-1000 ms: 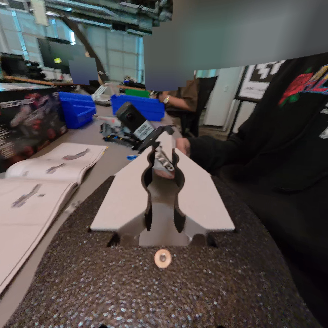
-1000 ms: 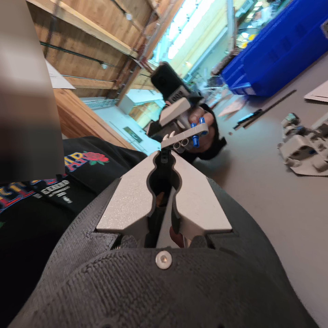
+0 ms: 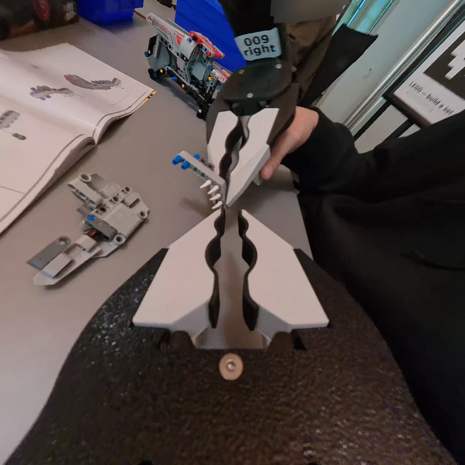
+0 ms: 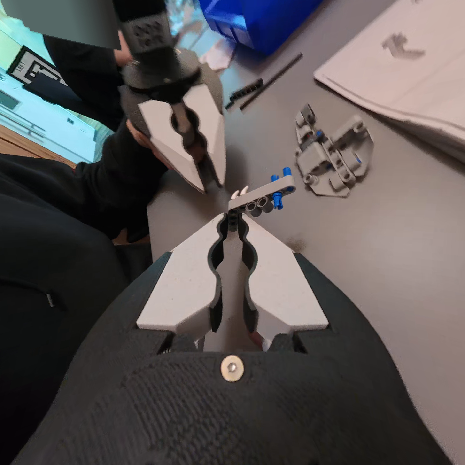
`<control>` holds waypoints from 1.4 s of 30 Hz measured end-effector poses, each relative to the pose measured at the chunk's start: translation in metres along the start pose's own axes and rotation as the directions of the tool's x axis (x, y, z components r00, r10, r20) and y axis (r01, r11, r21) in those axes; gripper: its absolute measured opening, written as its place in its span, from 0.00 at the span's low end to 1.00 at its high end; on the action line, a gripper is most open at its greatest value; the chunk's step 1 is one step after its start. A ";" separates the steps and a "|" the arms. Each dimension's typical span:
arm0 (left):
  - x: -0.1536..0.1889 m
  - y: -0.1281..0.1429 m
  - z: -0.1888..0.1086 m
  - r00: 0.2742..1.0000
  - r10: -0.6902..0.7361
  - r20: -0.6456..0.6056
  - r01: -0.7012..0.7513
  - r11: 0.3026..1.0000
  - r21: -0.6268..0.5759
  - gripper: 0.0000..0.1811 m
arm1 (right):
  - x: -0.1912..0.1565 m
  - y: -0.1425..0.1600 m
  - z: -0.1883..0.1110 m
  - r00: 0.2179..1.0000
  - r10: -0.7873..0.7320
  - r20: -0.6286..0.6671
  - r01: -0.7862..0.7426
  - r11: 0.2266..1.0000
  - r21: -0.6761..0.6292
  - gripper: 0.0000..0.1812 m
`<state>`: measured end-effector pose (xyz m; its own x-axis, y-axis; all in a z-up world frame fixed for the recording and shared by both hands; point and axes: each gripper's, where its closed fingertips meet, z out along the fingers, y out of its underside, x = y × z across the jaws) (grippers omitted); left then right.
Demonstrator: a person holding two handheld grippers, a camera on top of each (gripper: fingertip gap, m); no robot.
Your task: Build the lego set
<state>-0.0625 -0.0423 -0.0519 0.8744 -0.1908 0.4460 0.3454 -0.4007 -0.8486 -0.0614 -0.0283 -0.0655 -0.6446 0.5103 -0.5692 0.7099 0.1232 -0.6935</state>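
My right gripper (image 4: pixel 234 218) is shut on the black end piece of a light grey beam (image 4: pixel 261 192). The beam carries white teeth and blue pins and is held above the grey table (image 4: pixel 352 276). In the left wrist view the right gripper (image 3: pixel 226 204) comes down from the top, with the beam (image 3: pixel 198 171) sticking out to its left. My left gripper (image 3: pixel 231 213) is narrowly open and empty. Its tips almost touch the right gripper's tips. It also shows in the right wrist view (image 4: pixel 211 187), just left of the beam.
A grey sub-assembly (image 3: pixel 108 219) (image 4: pixel 332 156) lies flat on the table. Also there are an open instruction booklet (image 3: pixel 63 100) (image 4: pixel 402 75), a partly built model (image 3: pixel 186 63), blue bins (image 4: pixel 259 22), and a black beam (image 4: pixel 244 93) beside a long black axle (image 4: pixel 271 80). A person's black sleeve (image 3: pixel 377 201) is at the right.
Both grippers have tipped down over the table, tips close together. The beam stays in my right gripper. My left gripper now faces it tip to tip.
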 end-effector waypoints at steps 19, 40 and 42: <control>-0.086 -0.057 -0.290 0.383 0.294 0.875 -0.242 0.947 -0.212 0.09 | 0.011 0.007 -0.002 0.965 0.083 0.248 -0.080 0.997 -0.025 0.03; -0.176 0.054 -0.304 0.905 0.277 0.323 0.141 0.520 -0.842 0.10 | 0.015 0.011 0.003 0.957 0.144 0.253 -0.131 0.989 -0.068 0.03; -0.176 0.069 -0.304 0.922 0.231 0.310 0.180 0.453 -0.873 0.08 | 0.015 0.011 0.003 0.954 0.152 0.258 -0.139 0.988 -0.067 0.03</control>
<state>-0.2964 -0.3083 -0.1028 0.9918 0.0095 0.1273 0.0167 -0.9983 -0.0558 -0.0642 -0.0218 -0.0829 -0.5803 0.2862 -0.7625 0.8102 0.1073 -0.5763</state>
